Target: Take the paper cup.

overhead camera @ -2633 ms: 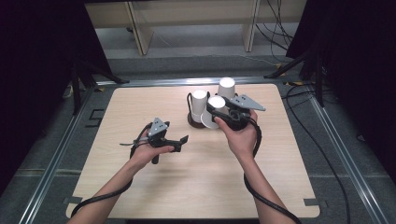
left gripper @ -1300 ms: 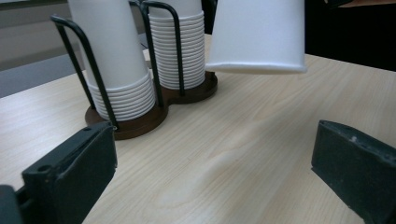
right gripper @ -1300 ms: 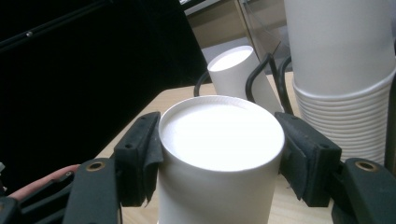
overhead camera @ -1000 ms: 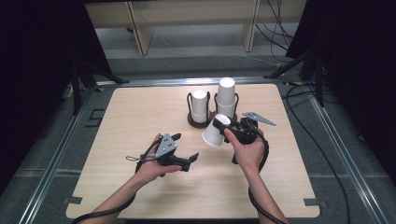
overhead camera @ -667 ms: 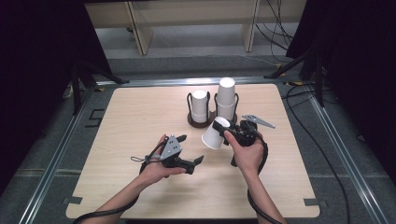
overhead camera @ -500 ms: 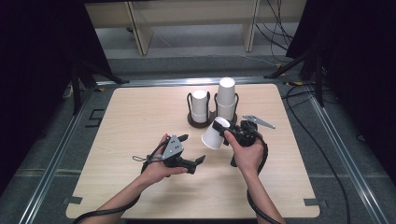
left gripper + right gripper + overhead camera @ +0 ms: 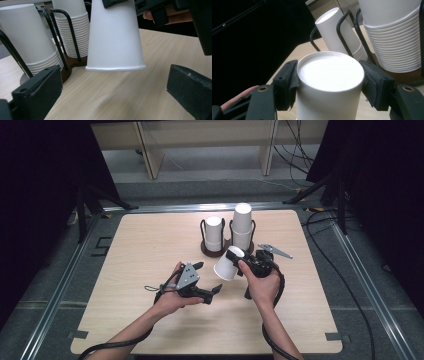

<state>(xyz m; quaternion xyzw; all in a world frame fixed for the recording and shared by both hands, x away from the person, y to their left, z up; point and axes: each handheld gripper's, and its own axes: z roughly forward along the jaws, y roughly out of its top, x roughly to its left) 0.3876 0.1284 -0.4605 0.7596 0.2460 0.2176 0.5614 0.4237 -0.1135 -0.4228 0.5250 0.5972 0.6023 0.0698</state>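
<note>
Jaws of left gripper (image 7: 212,290) stand apart, nothing between, pointing right toward the paper cup (image 7: 228,263). Right gripper (image 7: 239,262) jaws clamped on that cup near its closed end, mouth tilted down-left above the table (image 7: 150,245). Farther back, just beyond: cup holder (image 7: 225,251) with two stacks.

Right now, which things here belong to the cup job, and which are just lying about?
In the job:
- paper cup, clamped in right gripper
- left gripper, open
- cup rack with two stacks

Lying about:
- grey metal piece on the table
</note>
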